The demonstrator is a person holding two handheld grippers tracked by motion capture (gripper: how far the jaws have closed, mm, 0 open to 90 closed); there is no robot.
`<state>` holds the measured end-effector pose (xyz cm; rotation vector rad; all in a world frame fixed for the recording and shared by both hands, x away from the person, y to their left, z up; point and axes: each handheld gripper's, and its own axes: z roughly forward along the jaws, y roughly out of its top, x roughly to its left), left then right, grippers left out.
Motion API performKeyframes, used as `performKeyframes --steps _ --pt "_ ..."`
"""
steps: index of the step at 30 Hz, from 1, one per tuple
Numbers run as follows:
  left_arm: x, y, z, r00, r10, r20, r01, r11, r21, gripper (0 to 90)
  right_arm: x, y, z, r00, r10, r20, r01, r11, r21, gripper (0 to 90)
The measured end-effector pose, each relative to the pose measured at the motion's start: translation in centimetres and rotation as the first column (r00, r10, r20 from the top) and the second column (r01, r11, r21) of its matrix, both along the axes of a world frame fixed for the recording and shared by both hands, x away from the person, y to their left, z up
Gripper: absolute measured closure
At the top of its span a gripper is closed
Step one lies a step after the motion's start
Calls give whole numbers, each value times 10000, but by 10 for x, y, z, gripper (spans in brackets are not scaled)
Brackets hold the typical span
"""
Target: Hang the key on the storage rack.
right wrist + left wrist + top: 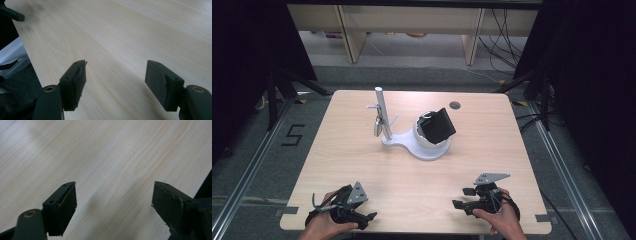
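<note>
Grey floor (257,150); black curtains (242,60); wooden shelving (412,22).

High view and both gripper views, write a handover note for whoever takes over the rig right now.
Left tongs: open, nothing between them, low over the near left of the wooden table.
Right tongs: open, nothing held, near right, pointing left.
White stand: mid-table, a black phone-like device propped tilted in its round cradle, upright post with a small metal piece hanging beside it.
Done: no handling of the stand is evident.
Left: reach in to the stand and device.
</note>
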<state>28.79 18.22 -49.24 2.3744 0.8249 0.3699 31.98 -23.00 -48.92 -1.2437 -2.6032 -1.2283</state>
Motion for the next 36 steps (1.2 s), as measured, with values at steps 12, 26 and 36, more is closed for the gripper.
performKeyframes --steps 12,26,36 --pt "-15 2 -14 9996 116 251 -116 9999 -23 189 0 2 -3 9994 338 36 -338 9994 -54 323" --pt "-14 2 -16 9997 218 100 -216 9996 -204 184 1 2 -3 9997 248 89 -247 9997 -83 300" --pt "-14 4 -13 9998 212 68 -209 9989 -428 181 1 3 -3 9996 213 197 -208 9995 -250 300"
